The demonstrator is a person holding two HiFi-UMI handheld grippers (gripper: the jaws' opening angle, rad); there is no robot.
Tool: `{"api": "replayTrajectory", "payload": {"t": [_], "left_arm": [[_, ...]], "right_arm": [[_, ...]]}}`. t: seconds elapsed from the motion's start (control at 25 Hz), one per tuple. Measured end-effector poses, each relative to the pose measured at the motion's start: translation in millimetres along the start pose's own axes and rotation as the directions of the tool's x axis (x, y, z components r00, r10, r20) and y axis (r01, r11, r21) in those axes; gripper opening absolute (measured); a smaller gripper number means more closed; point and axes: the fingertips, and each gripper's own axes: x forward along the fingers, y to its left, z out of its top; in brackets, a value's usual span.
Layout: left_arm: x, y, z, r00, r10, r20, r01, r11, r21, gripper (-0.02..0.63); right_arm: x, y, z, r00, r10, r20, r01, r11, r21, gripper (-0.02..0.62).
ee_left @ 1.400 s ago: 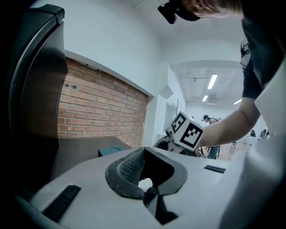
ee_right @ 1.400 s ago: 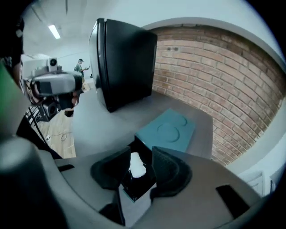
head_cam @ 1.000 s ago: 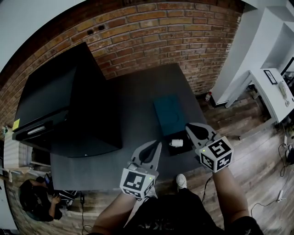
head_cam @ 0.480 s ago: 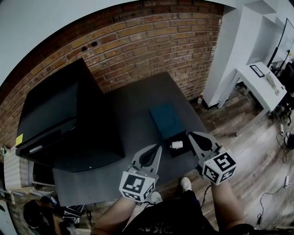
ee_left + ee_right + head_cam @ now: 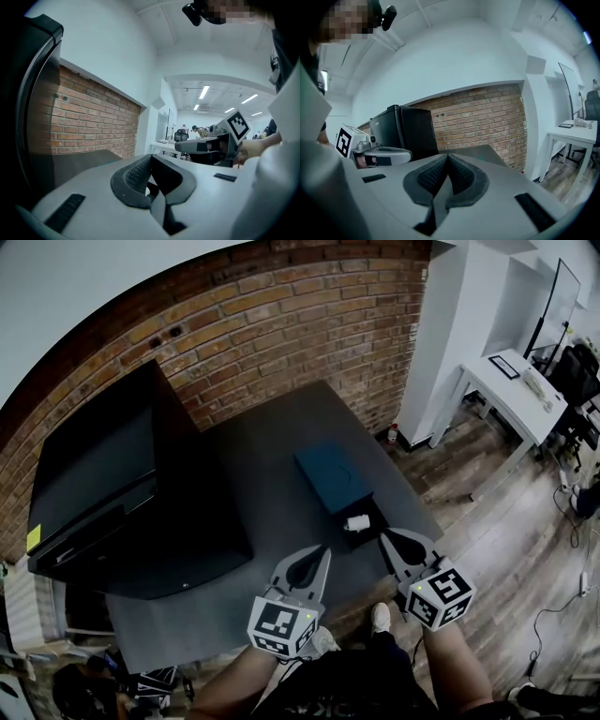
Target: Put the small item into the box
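Note:
A small white item [image 5: 357, 522] lies in a shallow black box [image 5: 367, 531] near the front right edge of the dark grey table [image 5: 253, 465]. A teal box [image 5: 333, 476] sits just behind it, touching it. My right gripper [image 5: 384, 538] is shut with nothing in it, its tip at the table edge just right of the black box. The left gripper [image 5: 324, 553] is shut and holds nothing, hovering over the table's front edge left of the item. In the right gripper view my pads [image 5: 440, 174] meet with nothing between them; the item is hidden there.
A big black cabinet [image 5: 112, 484] fills the table's left side. A brick wall [image 5: 281, 324] stands behind. A white desk [image 5: 511, 381] and wooden floor [image 5: 487, 521] lie to the right, with a small bottle [image 5: 391, 435] by the wall. My shoe [image 5: 379, 616] shows below.
My right gripper has drawn back from beside the item toward my body. The head view has shifted, so the table sits further left. The left gripper has hardly moved.

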Motion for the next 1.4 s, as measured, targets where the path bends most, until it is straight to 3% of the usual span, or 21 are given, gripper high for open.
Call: {"api": "replayTrajectory", "payload": {"t": [0.4, 1.4], "left_arm": [[-6.7, -12.8, -15.3, 1.000, -0.002, -0.026, 0.001, 0.999, -0.032, 0.034], [28.2, -81.7, -23.9, 0.992, 0.117, -0.045, -0.119, 0.992, -0.049, 0.034]], "right_arm": [[-6.0, 13.6, -18.3, 0.999, 0.036, -0.032, -0.036, 0.999, 0.018, 0.018], [-60.6, -30.9, -28.7, 0.983, 0.177, -0.052, -0.176, 0.984, 0.038, 0.018]]}}
